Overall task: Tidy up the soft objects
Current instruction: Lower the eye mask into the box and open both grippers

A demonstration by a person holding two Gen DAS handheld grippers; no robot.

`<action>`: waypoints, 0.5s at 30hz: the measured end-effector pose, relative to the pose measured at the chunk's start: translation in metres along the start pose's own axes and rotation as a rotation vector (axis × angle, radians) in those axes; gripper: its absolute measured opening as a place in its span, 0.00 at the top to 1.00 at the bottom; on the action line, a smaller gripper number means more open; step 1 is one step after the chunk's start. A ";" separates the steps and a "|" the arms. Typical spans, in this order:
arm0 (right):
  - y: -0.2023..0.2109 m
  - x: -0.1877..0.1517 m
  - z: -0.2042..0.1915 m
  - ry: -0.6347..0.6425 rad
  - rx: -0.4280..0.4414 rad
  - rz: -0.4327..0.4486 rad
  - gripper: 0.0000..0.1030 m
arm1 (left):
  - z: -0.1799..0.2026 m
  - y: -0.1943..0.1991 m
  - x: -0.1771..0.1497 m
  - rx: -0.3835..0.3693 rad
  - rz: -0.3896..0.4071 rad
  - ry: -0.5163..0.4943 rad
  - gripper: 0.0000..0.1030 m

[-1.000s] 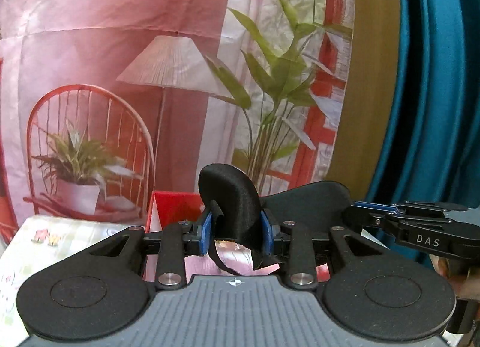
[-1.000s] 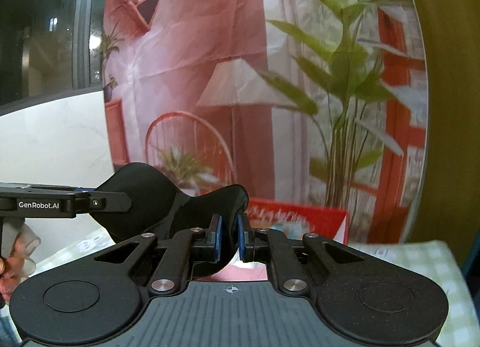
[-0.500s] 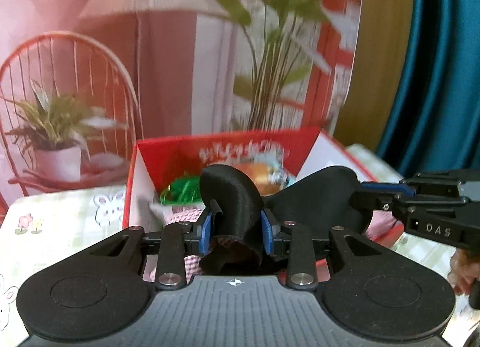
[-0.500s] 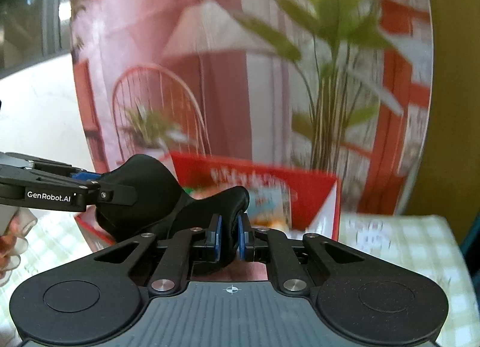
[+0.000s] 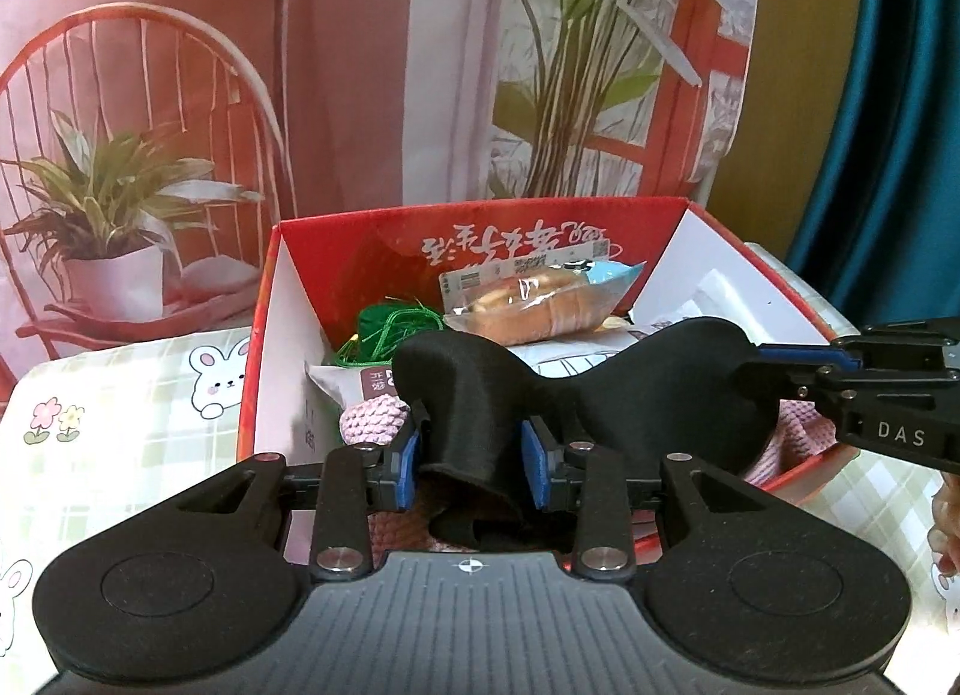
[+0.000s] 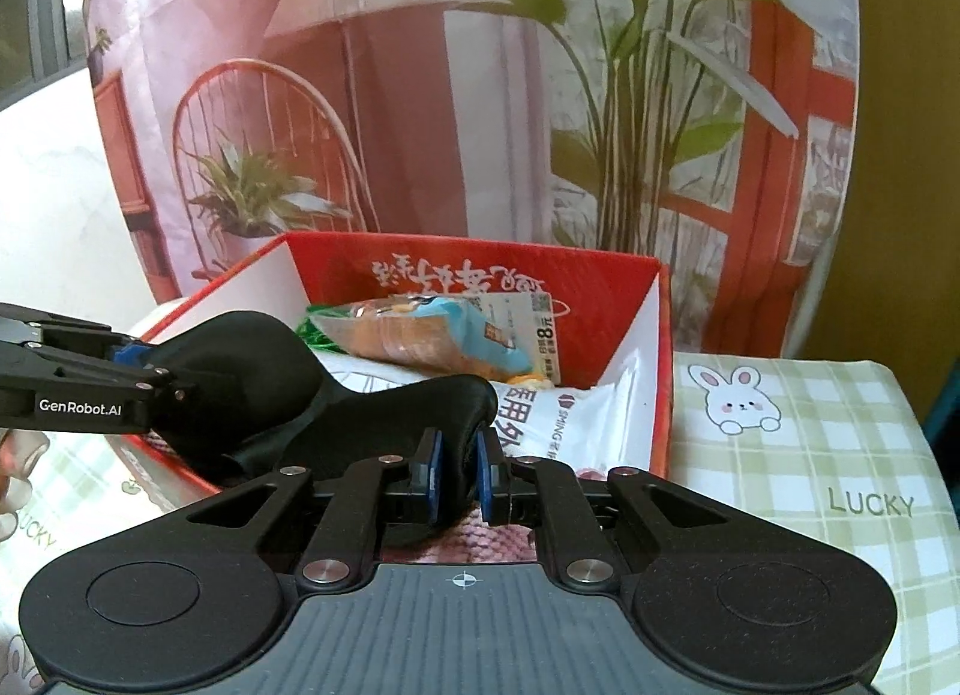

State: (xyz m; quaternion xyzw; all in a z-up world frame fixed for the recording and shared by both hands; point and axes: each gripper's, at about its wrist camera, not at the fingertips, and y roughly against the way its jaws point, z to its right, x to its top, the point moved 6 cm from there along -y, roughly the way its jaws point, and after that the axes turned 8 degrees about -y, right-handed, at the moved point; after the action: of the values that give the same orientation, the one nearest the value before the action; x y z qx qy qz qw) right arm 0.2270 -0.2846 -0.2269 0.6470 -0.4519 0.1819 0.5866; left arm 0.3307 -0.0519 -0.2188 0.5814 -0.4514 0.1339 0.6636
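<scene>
a black sleep mask (image 5: 576, 389) is held stretched between the two hand-held grippers, just above the open red box (image 5: 480, 227). the left hand-held gripper (image 5: 474, 470) is clamped on one bunched eye cup of the mask, its blue pads (image 5: 408, 470) pressed against the fabric on both sides; its jaws have just been opening slightly, yet the cloth is seen gripped between them. the right hand-held gripper (image 6: 461, 482) is nearly closed, pinching the thin edge of the other eye cup between its blue pads (image 6: 433, 476). in the left wrist view the right hand-held gripper is seen entering from the right edge, and in the right wrist view the left one is seen entering from the left edge, each fastened on its end of the mask.

inside the red box, beyond the mask, a wrapped bread roll (image 5: 534, 308) is leaned against the back wall, with a tangle of green string (image 5: 384, 329) to its left. a white packet with dark print (image 6: 564, 425) is laid beside the right wall, and pink knitted fabric (image 5: 375, 422) is visible under the mask at the near side of the box.

the box is set on a counter covered by a pale green checked cloth with rabbit drawings (image 6: 798, 437). a printed backdrop (image 5: 300, 65) showing a chair, a lamp and plants is hung behind it, and a teal curtain (image 5: 888, 125) is seen at the right of the left wrist view
</scene>
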 end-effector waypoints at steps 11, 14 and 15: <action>-0.008 0.002 0.006 -0.004 -0.029 -0.017 0.87 | -0.004 -0.008 -0.002 0.005 -0.008 0.009 0.58; -0.008 0.002 0.006 -0.004 -0.036 -0.018 0.86 | -0.003 -0.005 -0.001 0.006 0.005 0.010 0.52; -0.008 0.003 0.006 -0.004 -0.040 -0.015 0.86 | -0.003 -0.003 0.000 0.003 0.010 0.011 0.50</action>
State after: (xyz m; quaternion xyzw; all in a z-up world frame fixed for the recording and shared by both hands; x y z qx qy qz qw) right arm 0.2330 -0.2920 -0.2308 0.6390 -0.4517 0.1669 0.5998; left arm 0.3341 -0.0503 -0.2207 0.5795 -0.4506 0.1411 0.6643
